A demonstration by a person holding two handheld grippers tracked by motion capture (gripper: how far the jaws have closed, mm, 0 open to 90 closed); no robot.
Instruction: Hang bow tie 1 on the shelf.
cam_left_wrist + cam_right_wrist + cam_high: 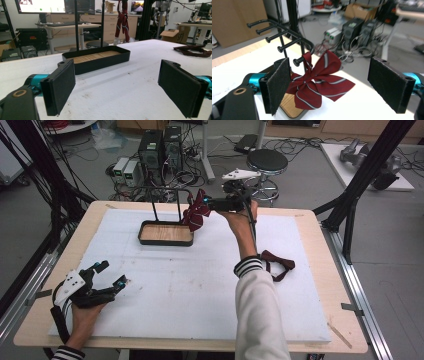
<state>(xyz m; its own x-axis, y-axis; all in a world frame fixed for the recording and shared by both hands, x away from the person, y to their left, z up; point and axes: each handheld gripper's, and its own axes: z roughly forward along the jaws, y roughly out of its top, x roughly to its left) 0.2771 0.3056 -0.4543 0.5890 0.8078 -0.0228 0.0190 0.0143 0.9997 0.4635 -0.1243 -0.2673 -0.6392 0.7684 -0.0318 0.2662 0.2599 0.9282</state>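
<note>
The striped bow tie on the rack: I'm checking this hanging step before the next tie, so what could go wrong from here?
1. The striped bow tie hangs by its strap from the end peg, so it might slip off.
2. The right gripper, fingers open, is close beside it and could snag it while backing away.
3. The plain bow tie lies by the person's sleeve, which could drag it.

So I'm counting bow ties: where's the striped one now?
The striped bow tie hangs from the rack's nearest peg, above the tray's right end.

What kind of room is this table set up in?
Most likely a robotics lab or workshop: desktop computers and tangled cables sit on the floor, and a monitor stands on a desk behind the table.
</note>
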